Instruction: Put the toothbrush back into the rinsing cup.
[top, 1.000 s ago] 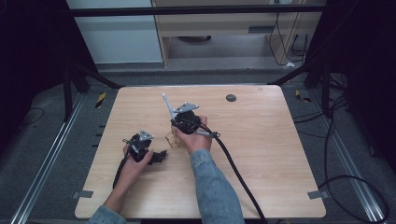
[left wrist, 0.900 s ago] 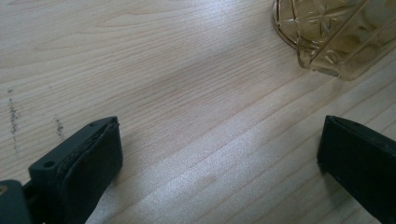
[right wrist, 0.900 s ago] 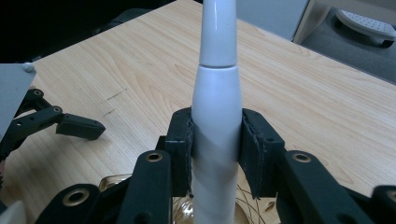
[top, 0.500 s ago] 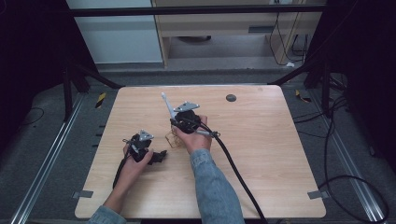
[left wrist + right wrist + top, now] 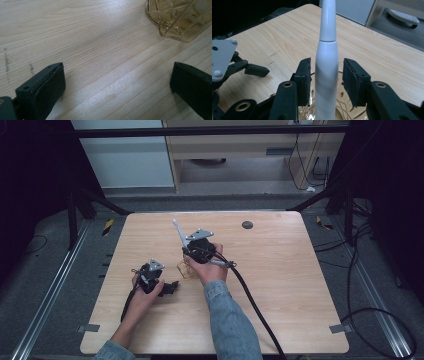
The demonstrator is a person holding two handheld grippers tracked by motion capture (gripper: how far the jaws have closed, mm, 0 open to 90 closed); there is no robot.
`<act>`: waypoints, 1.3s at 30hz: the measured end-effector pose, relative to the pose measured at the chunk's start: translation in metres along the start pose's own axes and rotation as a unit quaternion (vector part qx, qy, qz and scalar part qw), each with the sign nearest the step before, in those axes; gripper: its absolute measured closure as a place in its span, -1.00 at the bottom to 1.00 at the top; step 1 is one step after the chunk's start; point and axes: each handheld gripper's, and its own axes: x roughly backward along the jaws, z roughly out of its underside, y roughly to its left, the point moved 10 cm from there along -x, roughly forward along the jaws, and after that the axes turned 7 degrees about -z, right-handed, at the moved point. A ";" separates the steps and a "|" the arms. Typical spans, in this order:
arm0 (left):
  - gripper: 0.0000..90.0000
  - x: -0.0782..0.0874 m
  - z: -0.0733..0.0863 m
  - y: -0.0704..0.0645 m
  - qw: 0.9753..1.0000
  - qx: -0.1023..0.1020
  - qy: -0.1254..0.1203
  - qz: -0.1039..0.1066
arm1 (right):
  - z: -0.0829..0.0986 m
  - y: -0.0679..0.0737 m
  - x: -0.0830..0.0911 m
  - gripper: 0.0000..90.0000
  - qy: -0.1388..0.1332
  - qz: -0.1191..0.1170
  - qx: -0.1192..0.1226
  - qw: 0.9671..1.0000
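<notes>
Toothbrush [image 5: 326,62] stands upright in the amber glass [image 5: 175,17], the right gripper [image 5: 326,80] slightly parted around it, gaps showing; left gripper [image 5: 117,85] spread wide on the table [image 5: 280,270]

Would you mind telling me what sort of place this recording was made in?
Probably a lab or workshop recording bay: a bare wooden table on a dark frame, loose cables across the grey floor, metal floor rails, and plain cabinets behind.

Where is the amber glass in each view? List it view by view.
High view: amber glass mid-table, beside the right hand.
Left gripper view: top right corner.
Right gripper view: bottom centre, at the white handle's foot.
Shared landmark: the wooden table.
</notes>
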 end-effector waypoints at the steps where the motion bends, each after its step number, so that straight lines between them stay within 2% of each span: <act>1: -1.00 0.000 0.000 0.000 1.000 0.000 0.000 0.000 | 0.000 0.000 0.001 0.30 0.000 0.000 0.002 1.000; 10: -1.00 0.000 0.000 0.000 1.000 0.001 -0.001 0.000 | -0.002 0.001 0.004 0.25 -0.004 -0.001 0.000 1.000; 21: -1.00 0.000 0.000 0.000 1.000 0.000 -0.001 0.000 | -0.001 0.001 0.010 -0.10 -0.001 0.014 -0.013 1.000; 30: -1.00 0.000 0.000 0.000 1.000 -0.001 -0.001 0.001 | -0.004 0.001 0.015 -0.31 -0.013 0.022 -0.027 0.999; 39: -1.00 0.000 0.000 0.000 1.000 -0.002 0.000 0.001 | -0.002 0.000 0.019 -0.66 0.000 0.012 -0.045 0.999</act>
